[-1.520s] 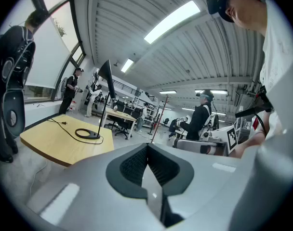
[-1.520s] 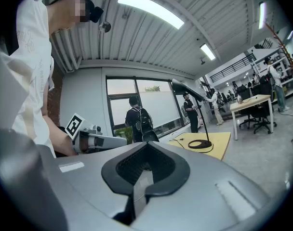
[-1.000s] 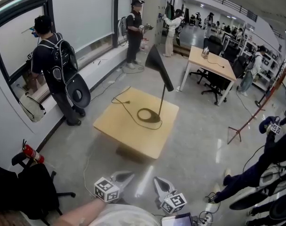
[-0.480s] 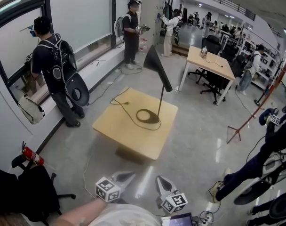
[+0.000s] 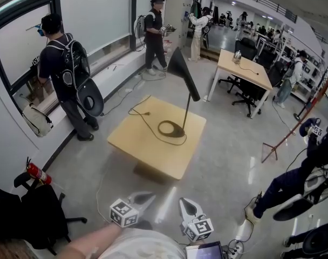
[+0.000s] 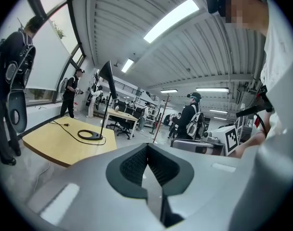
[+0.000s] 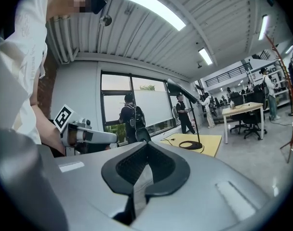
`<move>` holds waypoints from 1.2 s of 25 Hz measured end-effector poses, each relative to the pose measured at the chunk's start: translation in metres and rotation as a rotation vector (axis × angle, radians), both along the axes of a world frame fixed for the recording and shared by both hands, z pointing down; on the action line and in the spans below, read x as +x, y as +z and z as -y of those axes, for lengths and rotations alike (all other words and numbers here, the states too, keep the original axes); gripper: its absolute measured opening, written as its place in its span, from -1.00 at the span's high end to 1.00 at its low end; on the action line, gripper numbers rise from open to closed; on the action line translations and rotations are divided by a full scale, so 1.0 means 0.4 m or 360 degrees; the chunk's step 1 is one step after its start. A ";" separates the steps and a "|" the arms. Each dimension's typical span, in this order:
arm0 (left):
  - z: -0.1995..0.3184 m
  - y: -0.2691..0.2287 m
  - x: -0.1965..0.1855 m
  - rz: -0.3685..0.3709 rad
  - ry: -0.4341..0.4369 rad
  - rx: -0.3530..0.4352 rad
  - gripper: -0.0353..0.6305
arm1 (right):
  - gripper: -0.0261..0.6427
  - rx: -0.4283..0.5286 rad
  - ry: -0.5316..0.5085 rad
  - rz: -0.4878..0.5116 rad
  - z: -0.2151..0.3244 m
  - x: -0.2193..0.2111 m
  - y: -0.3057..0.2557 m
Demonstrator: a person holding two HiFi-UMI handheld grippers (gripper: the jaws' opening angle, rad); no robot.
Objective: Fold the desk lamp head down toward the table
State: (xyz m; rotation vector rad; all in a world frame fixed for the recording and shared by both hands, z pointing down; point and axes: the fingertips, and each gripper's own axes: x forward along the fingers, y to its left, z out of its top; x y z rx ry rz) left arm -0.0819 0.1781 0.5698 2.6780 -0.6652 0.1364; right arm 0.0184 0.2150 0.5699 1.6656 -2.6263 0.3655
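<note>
Grey plastic on both sides: left gripper with jaws pressed together on nothing, right gripper likewise closed and empty. Both low, side by side, well short of the light wooden square desk.

Out on the desk, toward its far right part: the black desk lamp. Flat ring base resting on the desk top, thin straight stem upright, long cone-shaped head tilted high above the desk. Probably light overall, with a stiff metal stem and a hinge under the head of unknown tightness. Likely to tip or slide across the smooth desk if pushed at the head alone. Best bet: pin the ring base or the low stem to the desk with one gripper, take the head near its hinge end with the other, swing down slowly. Smooth painted cone, so probably slippery in a narrow pinch. Jaws to be opened first.

Black power cord looping from the base across the desk, ending in a plug lying near the desk's far left edge. Loose, easy to snag.

Around the desk:
- person with a black backpack to its left
- red fire extinguisher lower left
- second pale desk with black office chairs beyond to the right
- slanted reddish pole to the right

Grey floor between jaws and desk, nothing seen blocking the approach.
</note>
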 end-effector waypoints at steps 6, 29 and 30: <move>0.010 -0.013 0.006 -0.0008 -0.0012 0.0013 0.89 | 0.89 0.0010 -0.0036 -0.0028 -0.003 -0.004 -0.019; 0.192 -0.002 0.042 -0.0009 0.0034 0.0000 0.89 | 0.89 -0.0042 0.0154 -0.0005 0.159 0.087 -0.010; 0.204 -0.004 0.045 -0.0011 0.0038 0.0003 0.89 | 0.89 -0.0043 0.0157 -0.0008 0.170 0.089 -0.011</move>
